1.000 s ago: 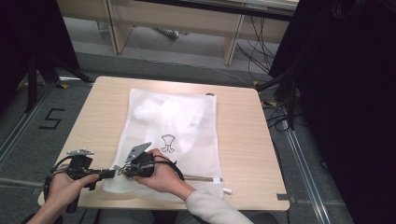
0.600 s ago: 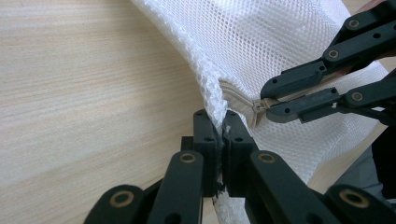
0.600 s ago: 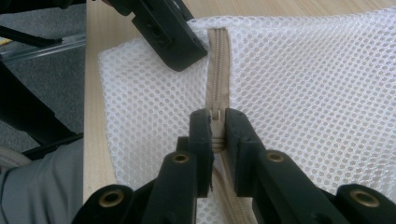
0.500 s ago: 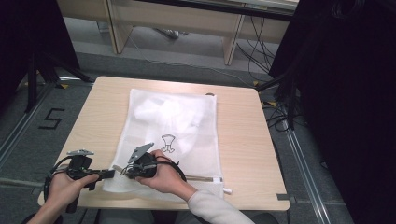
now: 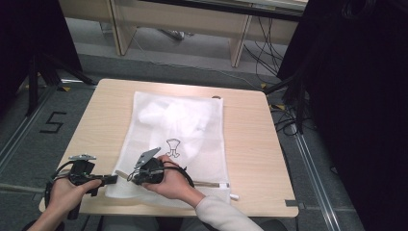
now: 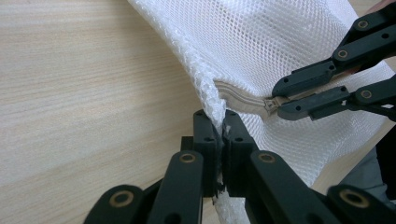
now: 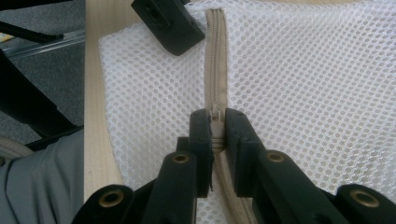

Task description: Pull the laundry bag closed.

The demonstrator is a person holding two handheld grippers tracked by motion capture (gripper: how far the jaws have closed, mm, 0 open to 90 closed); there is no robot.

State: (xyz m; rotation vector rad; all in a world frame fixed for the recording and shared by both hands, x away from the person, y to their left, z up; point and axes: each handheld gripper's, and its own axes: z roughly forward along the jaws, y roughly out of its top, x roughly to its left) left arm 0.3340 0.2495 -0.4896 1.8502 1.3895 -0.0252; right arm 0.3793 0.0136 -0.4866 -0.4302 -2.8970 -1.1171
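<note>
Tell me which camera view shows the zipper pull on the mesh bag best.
The right gripper view: the zipper pull sits close up, pinched between the right gripper jaws on the mesh bag. The left gripper view shows it smaller, at the tip of that gripper, off to the side. In the high view the person's hand covers it.

Mesh bag (image 5: 178,139) on table (image 5: 250,144); zipper (image 7: 217,70) along bag's near edge.

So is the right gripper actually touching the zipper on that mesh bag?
Touching. In the right gripper view, the right gripper is closed on the zipper pull of the mesh bag, with no gap.
</note>
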